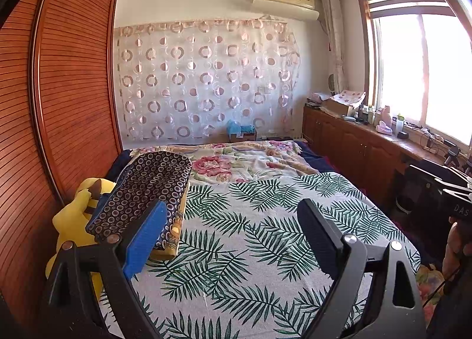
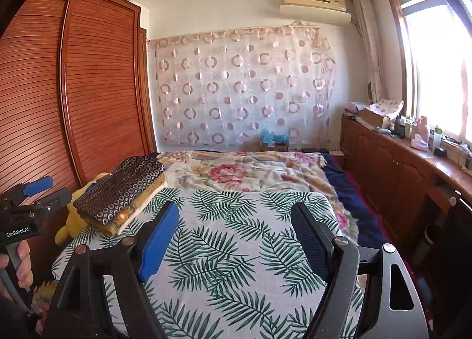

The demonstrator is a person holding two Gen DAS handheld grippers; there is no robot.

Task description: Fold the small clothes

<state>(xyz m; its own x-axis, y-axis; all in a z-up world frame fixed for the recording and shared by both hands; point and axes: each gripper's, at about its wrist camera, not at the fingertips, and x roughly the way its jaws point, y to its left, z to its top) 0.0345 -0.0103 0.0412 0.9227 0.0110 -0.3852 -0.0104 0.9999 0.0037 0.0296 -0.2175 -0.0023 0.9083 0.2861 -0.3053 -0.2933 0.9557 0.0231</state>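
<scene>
Both hand-held grippers hover wide open and empty over the bed.

My left hand-held gripper (image 1: 233, 231) and right hand-held gripper (image 2: 236, 235) hold nothing, jaws spread above the bare fern-print sheet (image 2: 230, 238). Folded clothes (image 1: 147, 191) sit stacked at the bed's left edge beside a yellow plush toy (image 1: 73, 209), probably parked there to keep my working space free.

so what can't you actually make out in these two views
- Folded stack: how many pieces lie under the dark ringed top layer; left wrist view, the left hand-held gripper covers its near end.
- Yellow plush: mostly hidden behind the stack, both views.
- Windowsill items: too small, washed out by the window.
- Any unfolded clothes: none show; the near bed edge is cut off by the right hand-held gripper.
</scene>
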